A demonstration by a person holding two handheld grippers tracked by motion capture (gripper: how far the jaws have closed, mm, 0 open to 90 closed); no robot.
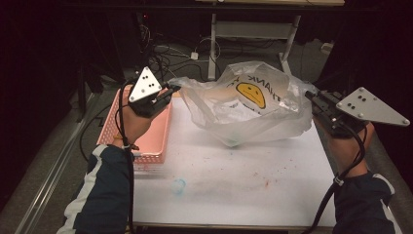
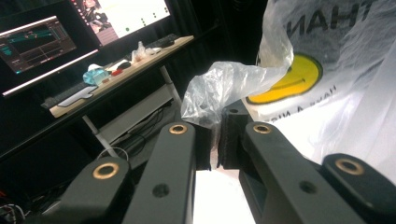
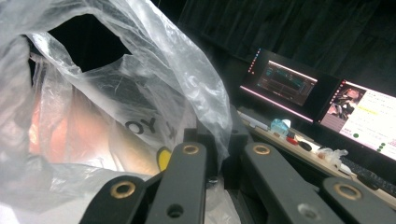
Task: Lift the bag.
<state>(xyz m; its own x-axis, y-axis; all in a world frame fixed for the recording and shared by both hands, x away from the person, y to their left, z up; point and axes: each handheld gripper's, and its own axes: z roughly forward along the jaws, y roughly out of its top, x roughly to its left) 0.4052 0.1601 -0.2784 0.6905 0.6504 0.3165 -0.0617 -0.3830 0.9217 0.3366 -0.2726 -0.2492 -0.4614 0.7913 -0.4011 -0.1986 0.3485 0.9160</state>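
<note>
A clear plastic bag [image 1: 253, 109] with a yellow smiley face hangs stretched between both tools, lifted off the white table [image 1: 234, 180] — its sagging bottom sits just above the surface. The left tool [image 1: 170, 90] is clenched on the bag's crumpled left edge; in the left gripper view the film is pinched between the pads. The right tool [image 1: 311, 96] grips the opposite edge the same way, jaws closed on the plastic. A pink basket [image 1: 153, 139] rests on the table's left side — a small bluish object [image 1: 178, 185] lies near the front

Left claw [image 1: 171, 90] and right claw [image 1: 311, 97] raised, apparently clamped shut.
</note>
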